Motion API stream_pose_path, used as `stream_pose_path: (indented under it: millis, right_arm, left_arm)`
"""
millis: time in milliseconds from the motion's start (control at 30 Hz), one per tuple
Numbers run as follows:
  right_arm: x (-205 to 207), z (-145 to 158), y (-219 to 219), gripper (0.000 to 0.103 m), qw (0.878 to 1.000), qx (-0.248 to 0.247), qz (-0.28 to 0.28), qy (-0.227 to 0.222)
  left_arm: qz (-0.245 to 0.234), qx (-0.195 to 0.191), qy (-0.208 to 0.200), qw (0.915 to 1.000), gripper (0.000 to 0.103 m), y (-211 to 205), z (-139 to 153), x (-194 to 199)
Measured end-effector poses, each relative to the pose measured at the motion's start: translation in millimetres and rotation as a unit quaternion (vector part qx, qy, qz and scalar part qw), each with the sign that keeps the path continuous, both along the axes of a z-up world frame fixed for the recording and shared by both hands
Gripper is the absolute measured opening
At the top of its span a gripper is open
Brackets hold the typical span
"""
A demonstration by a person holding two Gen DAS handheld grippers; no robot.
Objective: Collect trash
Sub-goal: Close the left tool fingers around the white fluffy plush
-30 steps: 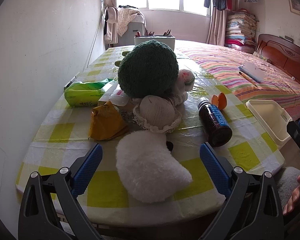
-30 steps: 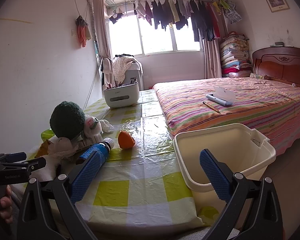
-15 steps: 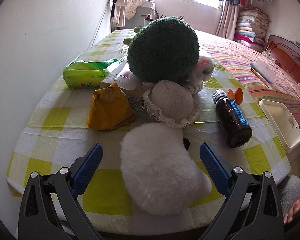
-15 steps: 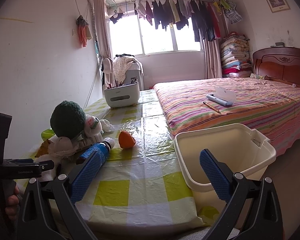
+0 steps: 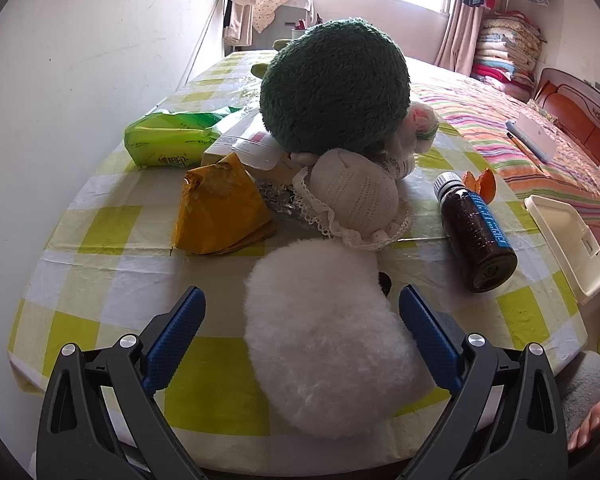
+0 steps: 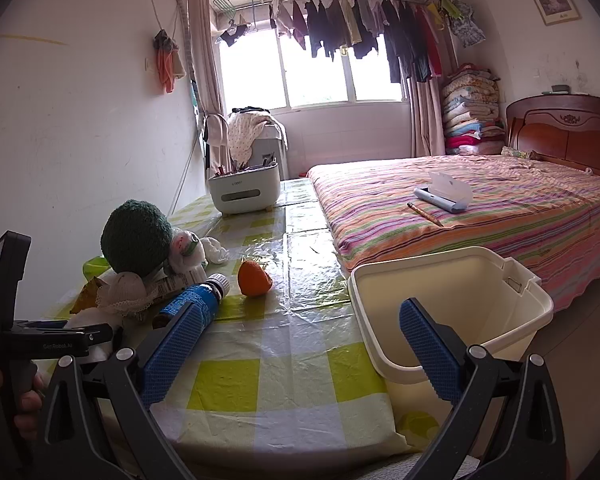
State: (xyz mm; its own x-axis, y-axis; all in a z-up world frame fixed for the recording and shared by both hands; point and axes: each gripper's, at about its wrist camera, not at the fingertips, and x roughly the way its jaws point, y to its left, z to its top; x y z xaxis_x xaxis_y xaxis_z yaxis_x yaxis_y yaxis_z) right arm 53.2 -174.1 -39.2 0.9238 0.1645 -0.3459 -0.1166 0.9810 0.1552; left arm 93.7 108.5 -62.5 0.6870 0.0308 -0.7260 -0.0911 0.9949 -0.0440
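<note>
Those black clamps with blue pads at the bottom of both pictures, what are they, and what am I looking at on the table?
They are hand-held grippers, one in each of a person's hands, each carrying a wide-angle camera that looks out along its two fingers. One picture comes from the left gripper, the other from the right gripper. Both are open and hold nothing.

The left gripper's view shows a yellow-checked tablecloth with a fluffy white plush piece between the open fingers. Beyond it lie a crumpled yellow wrapper, a green tissue pack, a round dark green plush toy, a dark brown bottle with a blue label on its side, and an orange peel.

The right gripper's view shows a cream plastic bin at the table's edge, probably meant for the trash.
</note>
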Motion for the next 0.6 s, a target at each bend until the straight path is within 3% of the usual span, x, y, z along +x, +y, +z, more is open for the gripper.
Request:
stream_pose_path:
  millis: [600]
  right_arm:
    - [4.3,-3.1,2.7,0.097,1.0,-0.003,0.002,0.012]
  left_arm:
    - [0.006,-0.011,0.001,0.9999,0.096,6.5,0.1,1.1]
